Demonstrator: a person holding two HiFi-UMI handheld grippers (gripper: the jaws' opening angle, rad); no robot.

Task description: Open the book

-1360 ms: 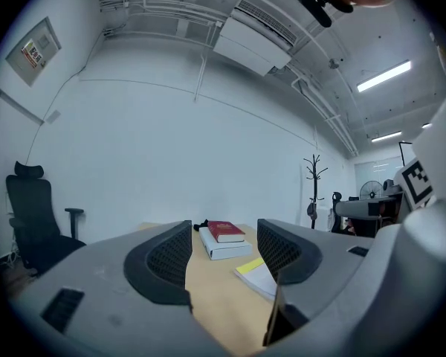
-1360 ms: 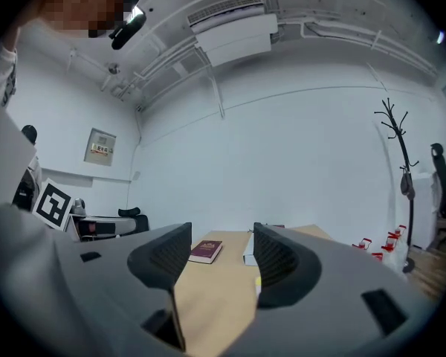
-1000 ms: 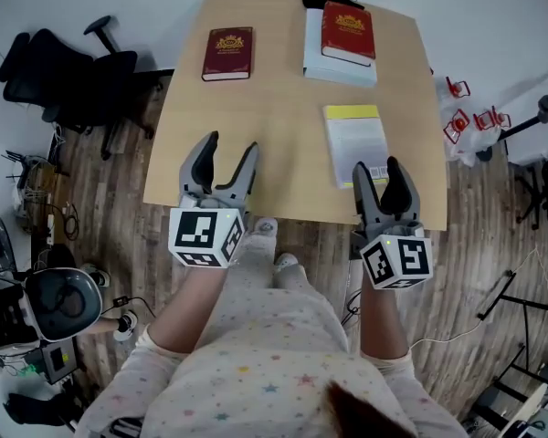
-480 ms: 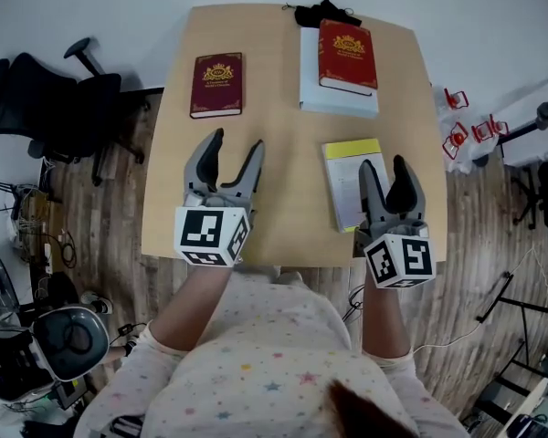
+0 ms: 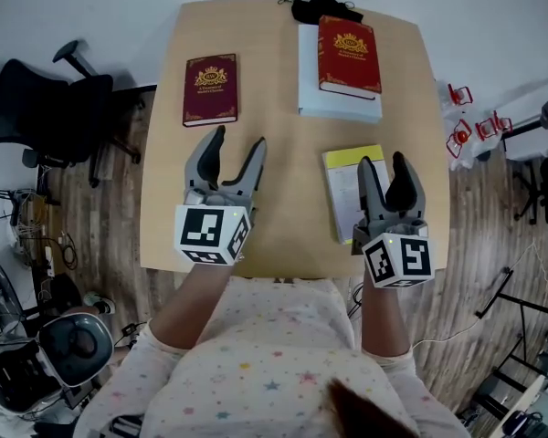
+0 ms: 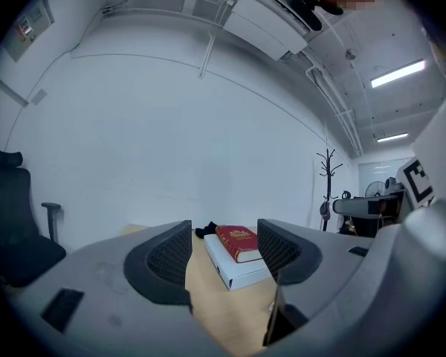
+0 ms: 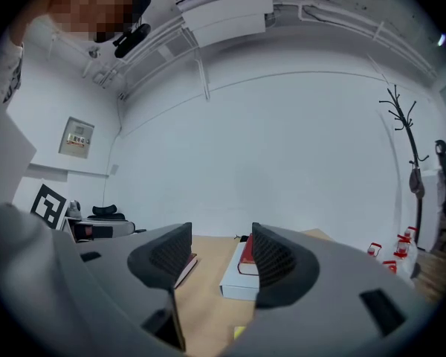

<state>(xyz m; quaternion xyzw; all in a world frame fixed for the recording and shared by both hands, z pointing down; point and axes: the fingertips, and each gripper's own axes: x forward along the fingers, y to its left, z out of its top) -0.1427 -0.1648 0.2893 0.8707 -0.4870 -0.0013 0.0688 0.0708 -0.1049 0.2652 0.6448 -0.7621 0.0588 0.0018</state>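
Yellow-topped book (image 5: pixel 343 190): closed, flat at the table's (image 5: pixel 283 226) near right, long axis pointing away from the person; right gripper (image 5: pixel 382 161) over its right half, jaws spread, empty; left gripper (image 5: pixel 237 140) likewise spread, well aside.

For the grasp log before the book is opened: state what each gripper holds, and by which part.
Nothing is held. The left gripper and the right gripper both have their jaws apart, with nothing between them.
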